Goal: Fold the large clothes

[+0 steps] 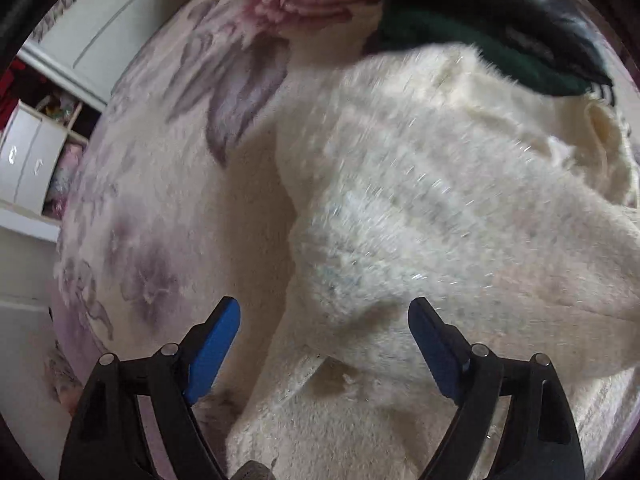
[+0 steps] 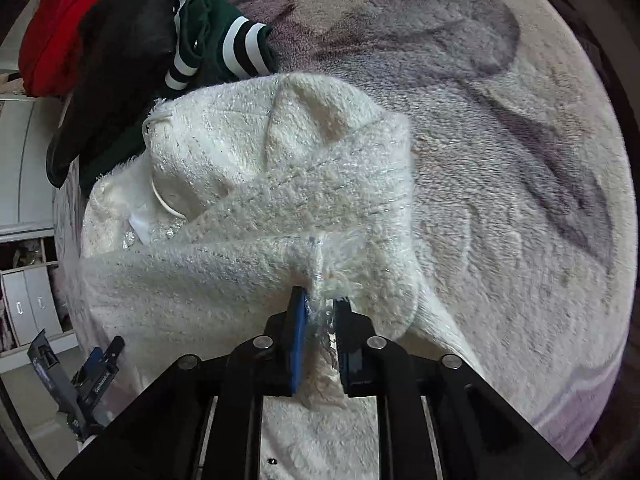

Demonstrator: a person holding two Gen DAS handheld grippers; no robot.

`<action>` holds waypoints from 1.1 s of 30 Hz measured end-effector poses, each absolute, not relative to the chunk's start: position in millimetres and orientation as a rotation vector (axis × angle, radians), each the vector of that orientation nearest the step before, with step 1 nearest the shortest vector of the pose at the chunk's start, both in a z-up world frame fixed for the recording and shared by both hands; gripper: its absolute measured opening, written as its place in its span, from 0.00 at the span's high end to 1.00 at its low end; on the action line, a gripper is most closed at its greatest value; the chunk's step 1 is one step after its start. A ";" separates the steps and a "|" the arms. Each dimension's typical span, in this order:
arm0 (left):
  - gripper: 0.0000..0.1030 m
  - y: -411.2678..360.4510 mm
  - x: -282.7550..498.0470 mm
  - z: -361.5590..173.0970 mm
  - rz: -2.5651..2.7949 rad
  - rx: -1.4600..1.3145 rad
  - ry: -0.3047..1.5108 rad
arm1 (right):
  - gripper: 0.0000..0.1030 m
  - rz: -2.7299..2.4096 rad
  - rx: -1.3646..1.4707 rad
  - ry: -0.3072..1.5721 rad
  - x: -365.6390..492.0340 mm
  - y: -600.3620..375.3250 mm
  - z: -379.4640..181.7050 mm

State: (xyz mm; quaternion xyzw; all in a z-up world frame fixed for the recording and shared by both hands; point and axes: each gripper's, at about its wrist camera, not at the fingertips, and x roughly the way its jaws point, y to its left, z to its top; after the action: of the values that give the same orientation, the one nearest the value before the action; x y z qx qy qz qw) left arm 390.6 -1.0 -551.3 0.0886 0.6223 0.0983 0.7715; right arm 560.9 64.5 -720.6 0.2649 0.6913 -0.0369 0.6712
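A fluffy cream sweater (image 2: 248, 208) with glittery threads lies bunched on a floral blanket-covered bed (image 2: 500, 160). My right gripper (image 2: 322, 308) is shut on a pinch of the sweater's edge and pulls it toward the camera. In the left wrist view the same sweater (image 1: 440, 200) fills the right half. My left gripper (image 1: 324, 316) is open and empty, its blue pads (image 1: 216, 348) spread just above the sweater's near fold. The left gripper also shows at the lower left of the right wrist view (image 2: 96, 376).
A pile of other clothes lies at the bed's far end: a black garment (image 2: 120, 60), a green one with white and black striped cuffs (image 2: 224, 40), and a red one (image 2: 68, 12). White drawers and shelves (image 1: 28, 160) stand beside the bed.
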 end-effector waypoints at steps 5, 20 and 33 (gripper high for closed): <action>0.16 -27.3 412.7 -527.1 0.225 0.307 1.265 | 0.47 -0.038 0.667 1.443 574.4 77.3 -660.3; 0.16 -44.8 483.9 -594.6 0.290 0.512 1.242 | 0.75 -0.004 0.555 1.688 685.7 218.5 -810.0; 0.16 -20.3 476.1 -554.6 0.379 0.528 1.126 | 0.86 0.044 0.644 1.679 704.7 218.2 -757.5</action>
State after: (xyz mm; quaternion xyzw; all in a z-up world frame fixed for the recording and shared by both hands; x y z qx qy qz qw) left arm 476.1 -20.3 -554.6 0.2457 0.5242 0.1762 0.7961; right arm 704.7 218.2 -757.5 0.2803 0.7309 0.0191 0.6220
